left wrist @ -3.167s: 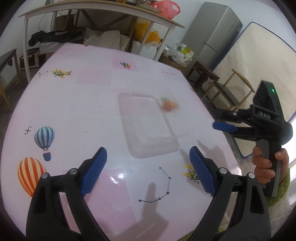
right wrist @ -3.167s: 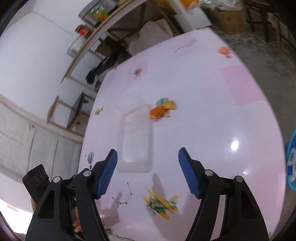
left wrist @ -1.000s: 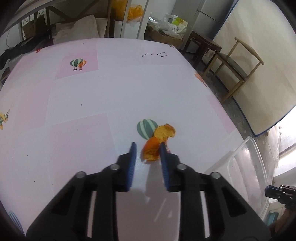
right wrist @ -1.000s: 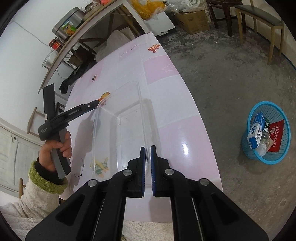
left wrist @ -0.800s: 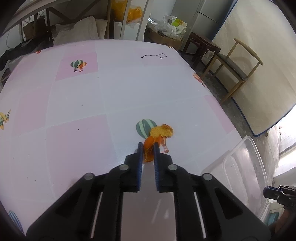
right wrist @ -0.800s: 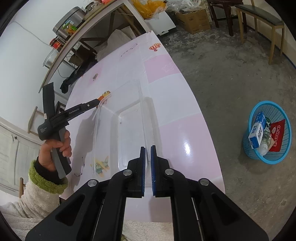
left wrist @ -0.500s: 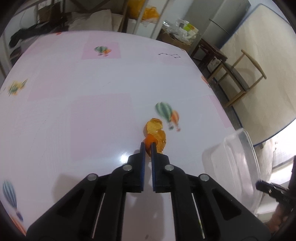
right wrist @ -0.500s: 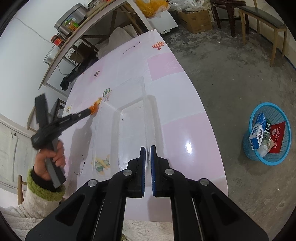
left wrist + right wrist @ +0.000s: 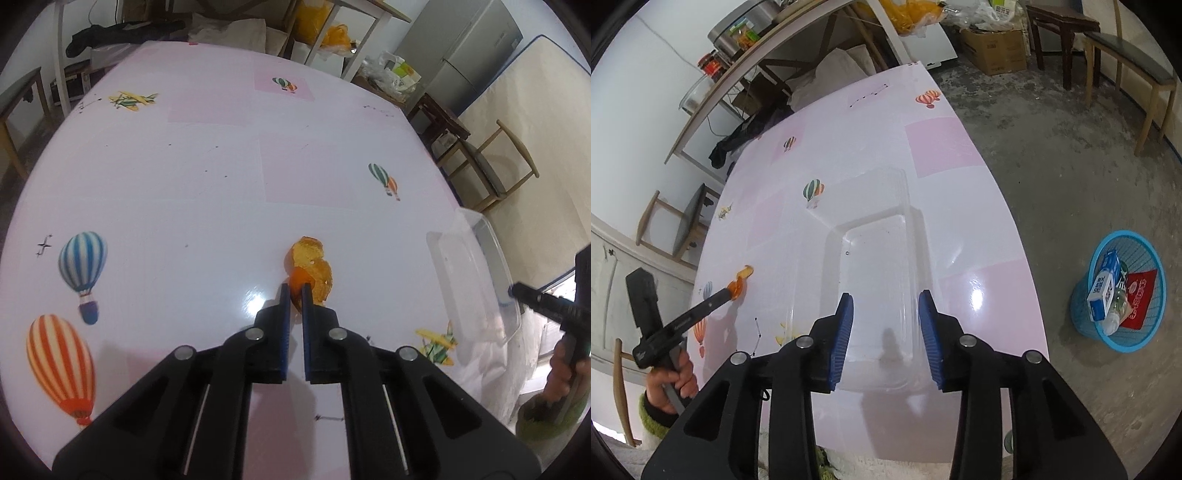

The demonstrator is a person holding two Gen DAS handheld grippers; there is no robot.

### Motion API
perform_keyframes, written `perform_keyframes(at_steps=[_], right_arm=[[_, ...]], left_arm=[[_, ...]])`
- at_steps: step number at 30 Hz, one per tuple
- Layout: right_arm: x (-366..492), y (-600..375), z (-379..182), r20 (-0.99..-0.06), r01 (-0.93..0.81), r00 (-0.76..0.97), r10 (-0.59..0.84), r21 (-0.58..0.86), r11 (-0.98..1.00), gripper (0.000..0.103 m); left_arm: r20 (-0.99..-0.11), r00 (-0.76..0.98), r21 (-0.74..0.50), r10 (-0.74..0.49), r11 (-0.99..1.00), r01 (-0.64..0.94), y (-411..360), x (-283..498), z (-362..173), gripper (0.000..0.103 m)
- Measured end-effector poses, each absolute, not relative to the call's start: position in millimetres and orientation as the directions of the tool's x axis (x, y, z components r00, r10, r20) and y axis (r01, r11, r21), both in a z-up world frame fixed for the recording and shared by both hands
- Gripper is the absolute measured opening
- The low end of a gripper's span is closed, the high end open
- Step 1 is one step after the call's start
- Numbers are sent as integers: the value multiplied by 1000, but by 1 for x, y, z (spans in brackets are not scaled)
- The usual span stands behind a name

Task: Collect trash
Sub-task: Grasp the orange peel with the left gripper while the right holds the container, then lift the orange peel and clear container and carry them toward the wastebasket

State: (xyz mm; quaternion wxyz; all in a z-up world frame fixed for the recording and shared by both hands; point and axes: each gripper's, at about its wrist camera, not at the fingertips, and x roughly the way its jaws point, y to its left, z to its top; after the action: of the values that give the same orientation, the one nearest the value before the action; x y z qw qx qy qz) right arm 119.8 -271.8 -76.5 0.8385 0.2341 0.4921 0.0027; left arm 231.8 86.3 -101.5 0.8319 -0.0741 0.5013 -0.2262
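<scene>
Left hand-held gripper (image 9: 294, 291) pinches the orange peel (image 9: 310, 266), its blue pads pressed on the peel's near end; the rest of the peel sticks out ahead of the tips, toward the upper middle of the left wrist frame. Cannot tell whether the peel's far lobe touches the table (image 9: 184, 177) or hangs just above it. Clear plastic container (image 9: 875, 280) lies to the right of the peel in the left wrist frame, at the table's right edge, its long axis running away from the camera; in the right wrist frame it lies lengthwise, straight ahead. Judged: the coming move is a sideways carry of the peel toward the container, so the left hand does the work. Right hand-held gripper (image 9: 885, 332) has just been opening; its jaws stand partly spread above the container's near end, pads pressing on nothing. Container walls are transparent and hard to trace; its near rim is partly hidden behind the right fingers (image 9: 842, 332). Blue waste basket (image 9: 1119, 291) stands on the floor, well apart from the table, at the right of that frame, with cartons and a red wrapper in it.
</scene>
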Motion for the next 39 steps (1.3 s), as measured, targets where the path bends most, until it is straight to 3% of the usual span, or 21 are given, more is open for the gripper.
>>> perform_keyframes(at_steps=[25,39], right_arm=[[133,-253,-84,-850,252,487,200,356,900,36],[132,-252,-90,-851,271,488,193,358,894,10]], left_arm=[[-811,416,-306,-411,904,297,85,221,-106,5],[-810,425,-300,-404,908,293,83,218,-107,5]])
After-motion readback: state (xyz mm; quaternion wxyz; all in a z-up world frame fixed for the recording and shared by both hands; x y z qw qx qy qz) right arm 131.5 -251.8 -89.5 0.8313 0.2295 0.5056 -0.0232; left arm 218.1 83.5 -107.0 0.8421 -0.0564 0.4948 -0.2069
